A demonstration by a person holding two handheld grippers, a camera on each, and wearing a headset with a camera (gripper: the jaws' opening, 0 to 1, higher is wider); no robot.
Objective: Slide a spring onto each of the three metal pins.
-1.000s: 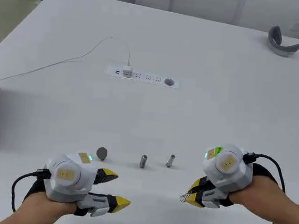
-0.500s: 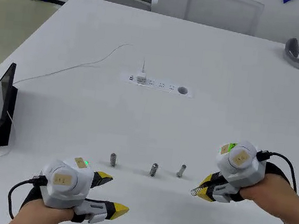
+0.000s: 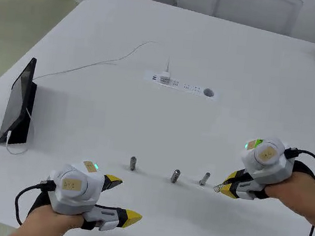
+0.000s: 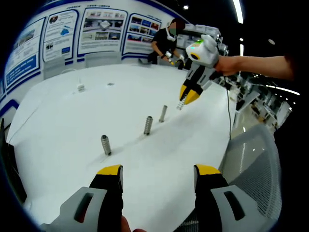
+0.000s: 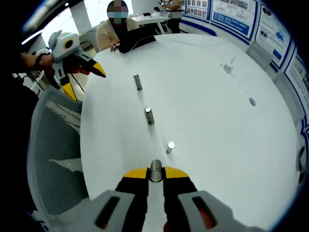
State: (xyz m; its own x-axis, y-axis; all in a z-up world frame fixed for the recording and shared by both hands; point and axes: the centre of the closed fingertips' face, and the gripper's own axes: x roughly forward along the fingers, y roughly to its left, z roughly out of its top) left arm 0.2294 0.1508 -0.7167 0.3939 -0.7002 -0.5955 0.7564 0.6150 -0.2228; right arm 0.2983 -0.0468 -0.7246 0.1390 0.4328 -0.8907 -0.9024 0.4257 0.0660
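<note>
Head view: right gripper (image 3: 230, 190) pinches a spring (image 3: 217, 187) right of the bare pin (image 3: 204, 179); sprung pins (image 3: 175, 176) stand left of it, power strip (image 3: 180, 85) beyond. Left gripper view: left gripper (image 4: 157, 170), jaws spread, sits well short of that pin; right gripper view: spring faces pin across bare table (image 5: 203, 96).

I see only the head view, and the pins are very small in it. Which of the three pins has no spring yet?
Observer: The right gripper view shows it. The near pin, just ahead of the right gripper, is bare. The middle pin and the far pin each carry a spring.
Operator: Is the held spring in line with it?
Observer: Nearly. The held spring sticks out forward between the tips, and the near pin lies slightly right of its line.
Operator: How high is it?
Observer: In the left gripper view its free end looks roughly level with the near pin's top, beside it, not over it.
</note>
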